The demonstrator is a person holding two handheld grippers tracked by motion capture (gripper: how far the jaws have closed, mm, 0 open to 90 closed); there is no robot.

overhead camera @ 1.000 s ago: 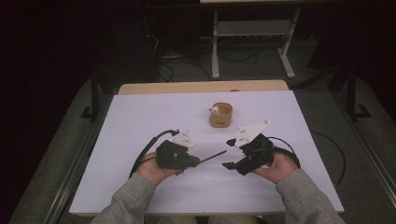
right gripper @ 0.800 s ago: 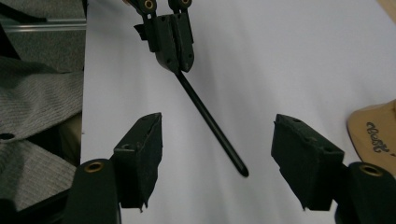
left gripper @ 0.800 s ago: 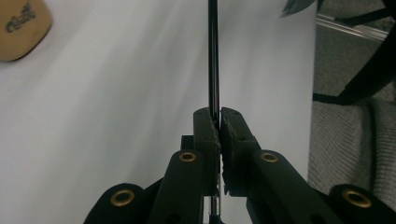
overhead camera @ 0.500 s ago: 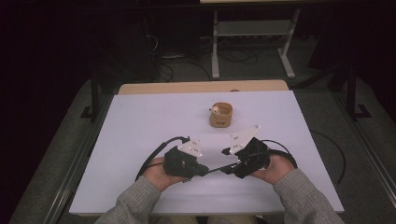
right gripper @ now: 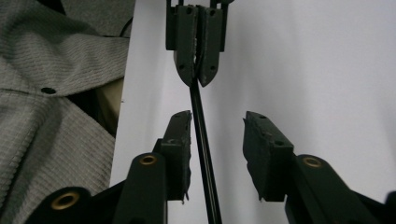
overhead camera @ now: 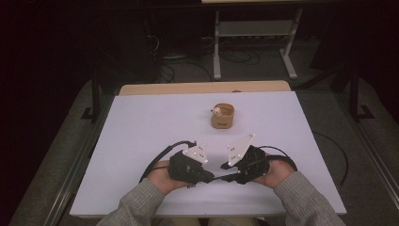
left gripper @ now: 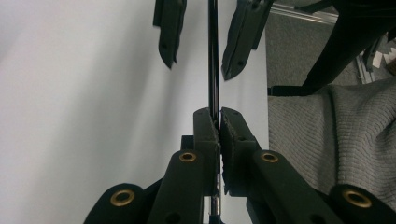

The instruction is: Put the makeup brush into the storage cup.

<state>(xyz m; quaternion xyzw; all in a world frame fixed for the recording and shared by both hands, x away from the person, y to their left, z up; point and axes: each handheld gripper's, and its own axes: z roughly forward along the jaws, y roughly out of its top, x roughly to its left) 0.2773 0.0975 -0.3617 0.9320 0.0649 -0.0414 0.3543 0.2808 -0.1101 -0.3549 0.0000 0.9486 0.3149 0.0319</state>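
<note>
So here's the setup: a person sits at the near edge of a white counter [overhead camera: 141, 141], one tool in each hand, both turned inward so their tips face each other.

Starting on the left, the left tool [overhead camera: 208, 177] has its jaws pinched tight on a thin black rod [overhead camera: 221, 177]. The left gripper view makes it obvious, since the rod [left gripper: 213, 56] comes straight out from between the closed jaws and runs on toward the other tool. My guess is this hand is the anchor, holding the rod level and just above the counter so the other side can get at it.

Moving right, the right tool [overhead camera: 225, 165] sits just beside the left one, with its jaws well apart. In the right gripper view the rod [right gripper: 201, 135] passes through that gap, closer to the left jaw than the right, and I can't tell if it actually touches that jaw. So the rod is straddled on this end but not gripped. It looks to me like a handover or a two-handed hold being lined up, which would explain why both tools are pointed nose to nose.

Further off, toward the far right of the middle, there's a small tan cup [overhead camera: 222, 116] with something pale tucked at its rim. It's well apart from both tools and nobody's touching it.
</note>
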